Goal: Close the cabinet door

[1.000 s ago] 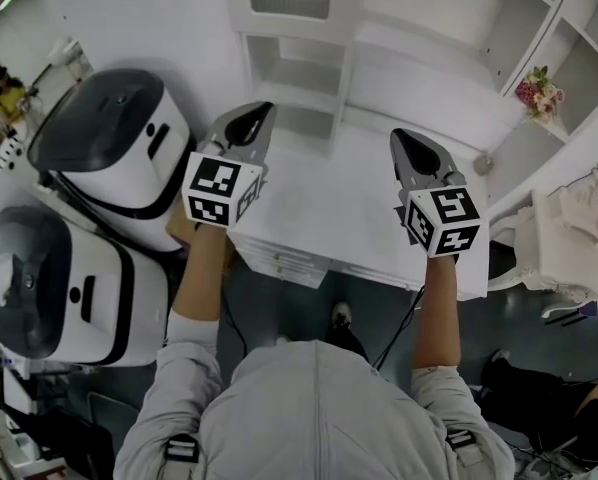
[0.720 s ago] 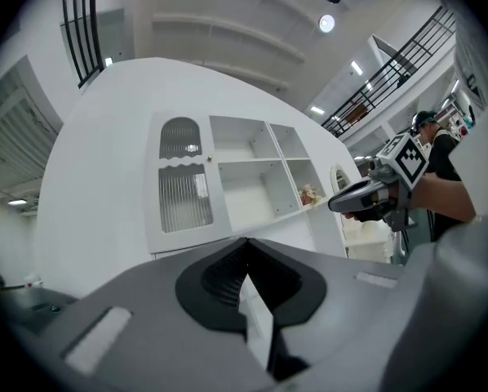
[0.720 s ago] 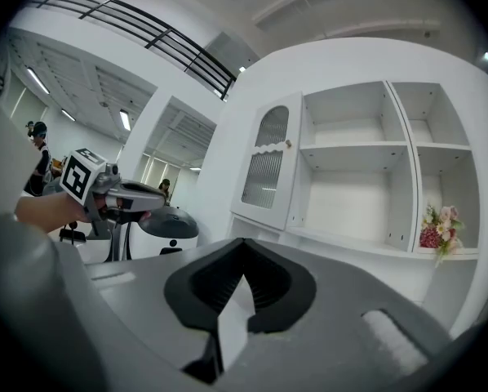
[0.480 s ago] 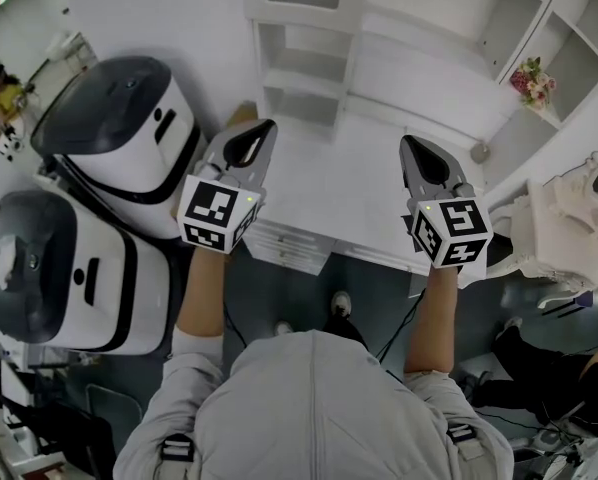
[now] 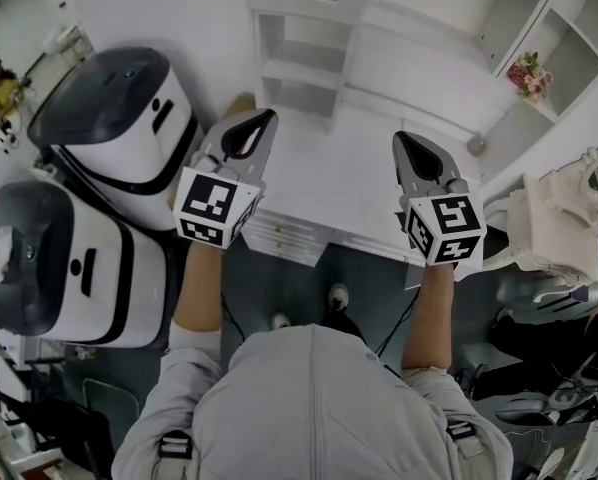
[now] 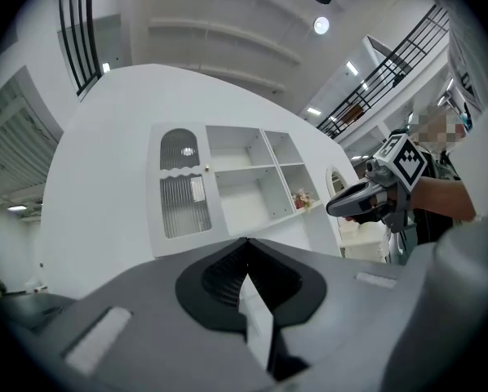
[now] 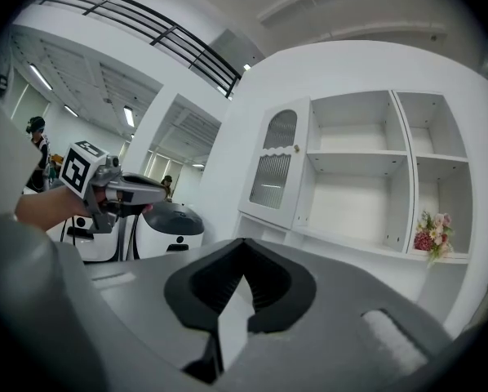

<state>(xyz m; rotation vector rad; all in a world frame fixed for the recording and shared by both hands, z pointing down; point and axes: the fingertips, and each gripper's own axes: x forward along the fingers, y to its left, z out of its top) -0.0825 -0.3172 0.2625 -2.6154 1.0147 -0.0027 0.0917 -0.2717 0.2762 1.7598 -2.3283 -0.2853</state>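
Observation:
The white cabinet stands in front of me. Its door, with an arched ribbed-glass panel and a small knob, covers the upper left compartment and seems to stand slightly out from the frame. The left gripper view shows the door from the front. My left gripper hovers over the counter's left part, shut and empty. Over the right part my right gripper is also shut with nothing in it. Both point level at the cabinet, well short of the door.
Two white-and-dark domed machines stand close at the left. Open shelves hold a small bunch of flowers at the right. White ornate furniture is at the right. Drawers front the counter.
Both grippers have drawn back a little from the cabinet, toward me, and the counter's front edge sits higher in the head view. Both jaws stayed shut.

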